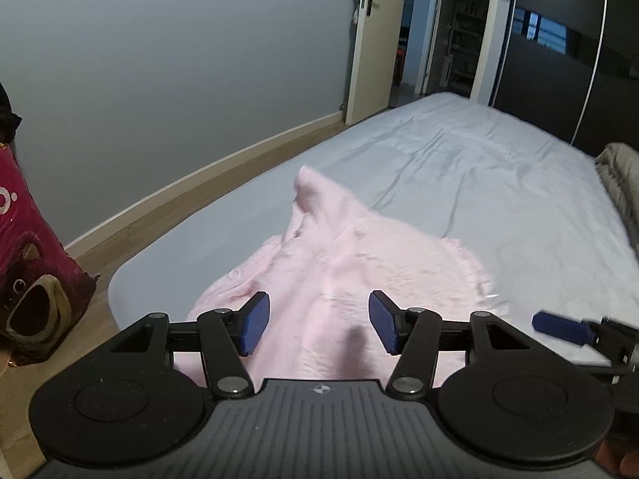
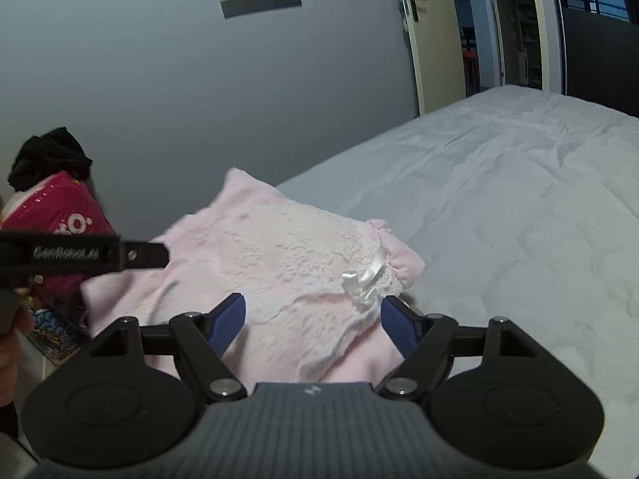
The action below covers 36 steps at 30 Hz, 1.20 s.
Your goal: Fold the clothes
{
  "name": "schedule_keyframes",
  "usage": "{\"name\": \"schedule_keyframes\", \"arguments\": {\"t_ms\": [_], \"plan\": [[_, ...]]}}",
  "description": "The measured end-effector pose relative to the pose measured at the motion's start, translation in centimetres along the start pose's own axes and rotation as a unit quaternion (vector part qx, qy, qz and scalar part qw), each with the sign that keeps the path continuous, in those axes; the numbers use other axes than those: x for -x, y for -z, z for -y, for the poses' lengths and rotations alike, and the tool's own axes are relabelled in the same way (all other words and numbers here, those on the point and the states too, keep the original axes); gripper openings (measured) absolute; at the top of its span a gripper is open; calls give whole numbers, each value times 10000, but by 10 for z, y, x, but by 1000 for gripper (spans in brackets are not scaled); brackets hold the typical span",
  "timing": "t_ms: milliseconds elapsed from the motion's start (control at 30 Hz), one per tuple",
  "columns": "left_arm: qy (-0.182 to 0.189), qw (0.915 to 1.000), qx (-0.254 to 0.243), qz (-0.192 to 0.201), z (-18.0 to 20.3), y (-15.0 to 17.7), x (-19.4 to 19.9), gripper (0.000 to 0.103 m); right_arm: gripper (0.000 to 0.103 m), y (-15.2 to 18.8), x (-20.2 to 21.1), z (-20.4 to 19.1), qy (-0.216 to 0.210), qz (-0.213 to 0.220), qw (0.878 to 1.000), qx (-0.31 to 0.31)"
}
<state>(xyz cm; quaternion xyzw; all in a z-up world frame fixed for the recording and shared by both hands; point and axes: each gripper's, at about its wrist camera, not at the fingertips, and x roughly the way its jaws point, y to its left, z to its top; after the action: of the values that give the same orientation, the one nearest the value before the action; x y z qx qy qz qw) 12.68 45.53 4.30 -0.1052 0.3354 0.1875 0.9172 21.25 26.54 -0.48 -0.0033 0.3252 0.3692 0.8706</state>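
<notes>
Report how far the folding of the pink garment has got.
Done: the pink garment lies partly folded on the bed. In hand: nothing; left gripper and right gripper are open above it. Left: its edges look uneven, so more folding probably remains.

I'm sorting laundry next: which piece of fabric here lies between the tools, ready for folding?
The fluffy pink garment with the white satin bow, spread on the pale blue bed sheet. The black cloth sits atop the magenta bag by the wall.
</notes>
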Motion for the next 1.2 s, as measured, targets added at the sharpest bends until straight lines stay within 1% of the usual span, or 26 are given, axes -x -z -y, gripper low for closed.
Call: {"name": "schedule_keyframes", "arguments": {"t_ms": [67,167,300,433,567,633,733,967,1200], "plan": [[34,9999,31,110,5,-1,13,60,81,2,18,-2,-33,78,10000,8],[85,9996,79,257,14,-2,31,63,82,6,44,-6,-26,216,9997,86],[13,9991,-6,428,25,2,51,72,83,11,74,-9,15,377,9992,105],[-63,9986,-75,517,35,9,64,73,85,20,100,-11,95,521,9985,133],[90,9986,-101,520,44,24,74,74,85,30,120,-12,200,612,9978,180],[65,9983,-212,537,49,35,77,74,86,35,129,-11,242,610,9977,168],[24,9986,-288,443,54,51,78,75,86,44,137,-10,316,579,9977,145],[-57,9999,-141,73,56,74,76,75,86,65,140,-5,428,410,9982,47],[-61,9999,-149,-8,61,89,74,75,86,81,132,0,586,213,9978,-203]]}}
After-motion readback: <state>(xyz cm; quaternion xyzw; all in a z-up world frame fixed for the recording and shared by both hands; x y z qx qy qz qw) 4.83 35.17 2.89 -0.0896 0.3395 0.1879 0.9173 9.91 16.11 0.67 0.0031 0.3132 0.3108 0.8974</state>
